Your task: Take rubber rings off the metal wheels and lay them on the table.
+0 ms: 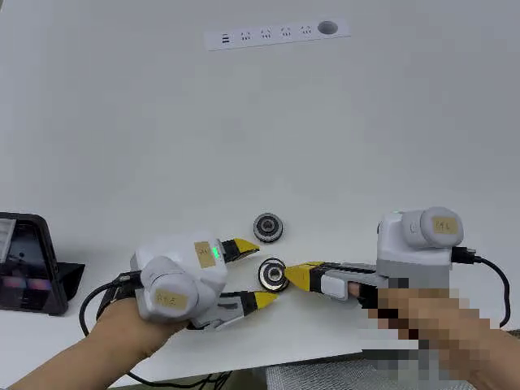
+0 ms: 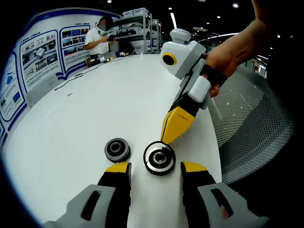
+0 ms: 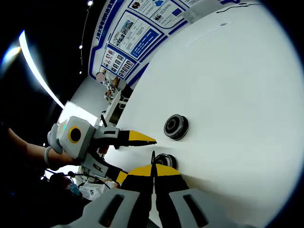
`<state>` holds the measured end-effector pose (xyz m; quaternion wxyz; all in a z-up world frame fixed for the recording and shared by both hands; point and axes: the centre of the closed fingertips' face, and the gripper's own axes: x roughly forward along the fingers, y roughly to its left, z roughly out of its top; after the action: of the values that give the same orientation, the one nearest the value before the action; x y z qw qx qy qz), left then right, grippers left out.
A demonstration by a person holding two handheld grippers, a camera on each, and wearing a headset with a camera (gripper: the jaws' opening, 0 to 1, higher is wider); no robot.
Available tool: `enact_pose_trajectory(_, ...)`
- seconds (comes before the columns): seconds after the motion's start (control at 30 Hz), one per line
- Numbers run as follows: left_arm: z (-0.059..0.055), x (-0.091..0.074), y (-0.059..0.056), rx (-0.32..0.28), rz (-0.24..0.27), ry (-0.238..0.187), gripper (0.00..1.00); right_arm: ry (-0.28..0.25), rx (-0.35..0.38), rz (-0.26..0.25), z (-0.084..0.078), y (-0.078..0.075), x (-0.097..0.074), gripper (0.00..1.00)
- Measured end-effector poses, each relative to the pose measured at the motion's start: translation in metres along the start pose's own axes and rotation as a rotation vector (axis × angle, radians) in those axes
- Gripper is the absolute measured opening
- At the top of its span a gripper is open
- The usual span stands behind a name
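At a white table point(image 1: 146, 146), the left gripper point(image 1: 254, 272) rests with its jaws spread wide, one yellow tip on each side of a dark-rimmed metal wheel point(image 1: 272, 275) that lies flat on the surface. Neither tip touches the wheel. From the opposite side, the right gripper point(image 1: 299, 276) points its jaws at the same wheel. They are pressed together, and their yellow tips meet the wheel's edge. Whether they pinch anything there cannot be told. The left gripper view looks down its own open jaws at the wheel point(image 2: 159, 158), with the right gripper point(image 2: 170, 137) angling in from above. In the right gripper view, the closed tips sit just short of the wheel point(image 3: 167, 160), and the left gripper point(image 3: 134, 156) reaches in from the left. A second wheel point(image 1: 268, 227), also dark at the rim, lies flat just beyond the first, apart from both grippers. A white power strip point(image 1: 276, 34) lies at the table's far edge, and a dark tablet point(image 1: 24, 264) stands at the left.
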<state>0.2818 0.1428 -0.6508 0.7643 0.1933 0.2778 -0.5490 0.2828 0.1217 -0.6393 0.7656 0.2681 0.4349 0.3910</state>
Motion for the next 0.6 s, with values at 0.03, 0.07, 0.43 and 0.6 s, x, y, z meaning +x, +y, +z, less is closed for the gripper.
enact_pose_trajectory(0.03,-0.001,-0.001,0.000,-0.003,0.001,-0.003,0.44,-0.002,0.002,0.002,0.000,0.001,0.000,0.02)
enact_pose_trajectory(0.07,-0.002,-0.002,0.000,-0.004,0.004,-0.005,0.45,-0.004,0.004,0.004,0.001,0.001,-0.001,0.02)
enact_pose_trajectory(0.43,-0.006,-0.008,0.003,-0.038,0.037,-0.019,0.62,-0.040,0.020,0.006,0.008,0.004,-0.010,0.02)
enact_pose_trajectory(0.6,-0.006,-0.008,0.003,-0.045,0.044,-0.023,0.64,-0.076,0.037,-0.014,0.016,-0.004,-0.022,0.02)
